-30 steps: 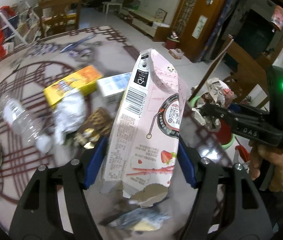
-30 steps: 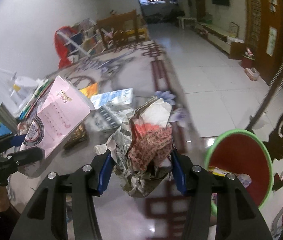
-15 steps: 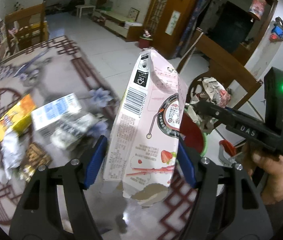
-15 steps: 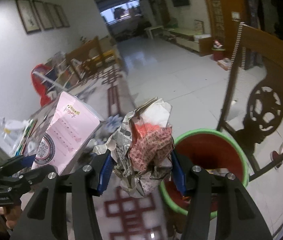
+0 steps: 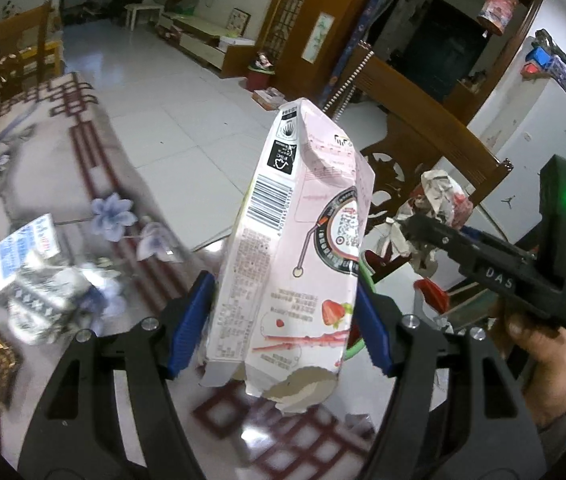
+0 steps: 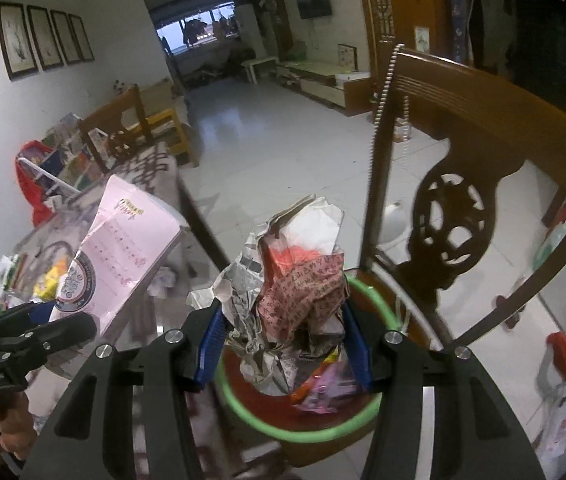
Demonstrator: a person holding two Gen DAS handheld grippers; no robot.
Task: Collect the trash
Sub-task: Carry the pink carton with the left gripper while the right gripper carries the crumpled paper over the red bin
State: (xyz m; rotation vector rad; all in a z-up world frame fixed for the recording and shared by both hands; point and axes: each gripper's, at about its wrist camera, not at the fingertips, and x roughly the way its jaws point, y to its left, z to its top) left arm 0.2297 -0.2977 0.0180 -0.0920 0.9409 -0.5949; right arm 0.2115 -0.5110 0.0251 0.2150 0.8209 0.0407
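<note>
You stand at a glass-topped patterned table [image 5: 95,168] in a tiled living room. Through your left wrist camera, your left gripper [image 5: 283,324] clamps a pink strawberry carton [image 5: 299,248] upright above the table's edge, with boxes and wrappers [image 5: 27,272] lying far left on the tabletop. Through your right wrist camera, your right gripper [image 6: 283,344] squeezes a crumpled newspaper wad [image 6: 291,296] directly above the green-rimmed red bin [image 6: 303,432], beside a wooden chair [image 6: 463,216].
</note>
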